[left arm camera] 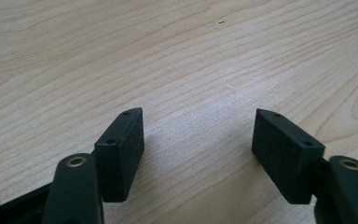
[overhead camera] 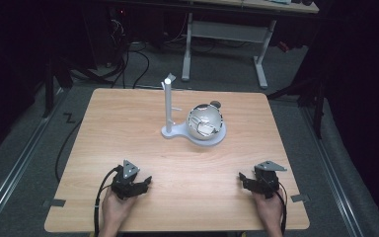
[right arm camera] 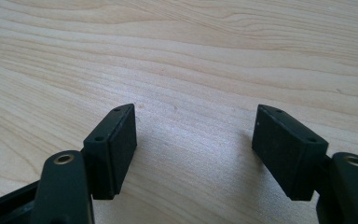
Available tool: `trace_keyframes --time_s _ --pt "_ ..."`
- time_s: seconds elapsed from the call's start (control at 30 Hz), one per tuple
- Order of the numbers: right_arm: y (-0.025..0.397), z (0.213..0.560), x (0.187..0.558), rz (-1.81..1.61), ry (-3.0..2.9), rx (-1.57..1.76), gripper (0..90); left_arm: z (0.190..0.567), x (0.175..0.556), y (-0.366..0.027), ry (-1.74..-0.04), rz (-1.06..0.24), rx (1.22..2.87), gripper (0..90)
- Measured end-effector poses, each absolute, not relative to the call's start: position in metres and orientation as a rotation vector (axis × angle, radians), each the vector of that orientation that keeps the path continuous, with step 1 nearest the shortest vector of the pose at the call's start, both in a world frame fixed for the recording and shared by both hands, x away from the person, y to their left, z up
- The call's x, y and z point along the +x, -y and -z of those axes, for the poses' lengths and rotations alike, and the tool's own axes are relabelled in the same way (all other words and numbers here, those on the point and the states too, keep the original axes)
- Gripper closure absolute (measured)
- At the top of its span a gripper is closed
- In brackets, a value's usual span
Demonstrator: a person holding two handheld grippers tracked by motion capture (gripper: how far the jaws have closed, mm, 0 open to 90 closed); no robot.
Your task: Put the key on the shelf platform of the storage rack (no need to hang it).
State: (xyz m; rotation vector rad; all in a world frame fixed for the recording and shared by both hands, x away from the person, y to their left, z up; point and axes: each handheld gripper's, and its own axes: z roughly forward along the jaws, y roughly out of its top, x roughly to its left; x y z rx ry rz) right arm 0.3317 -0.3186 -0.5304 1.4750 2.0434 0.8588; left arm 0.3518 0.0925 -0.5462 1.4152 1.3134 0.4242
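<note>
A shiny metal ball-shaped container rests on a white stand with an upright post, past the middle of the wooden table. My left gripper lies near the front left edge, held by a hand, jaws open with nothing between them. In the left gripper view the left gripper is spread wide over bare wood. My right gripper rests near the front right edge, also open and empty. The right gripper view has the right gripper with its pads apart above the tabletop.
Small tape marks sit at the table's front corners. Behind the table stand another desk's white legs and cables on the grey floor. Bare wood lies between the grippers and the stand.
</note>
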Motion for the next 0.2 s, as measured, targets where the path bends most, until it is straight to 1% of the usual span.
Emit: trace_keyframes --time_s 0.2 --pt "0.3186 0.5304 0.3317 -0.857 -2.043 1.475 31.1 0.5464 0.3513 -0.0928 -1.308 -0.420 1.418 33.7"
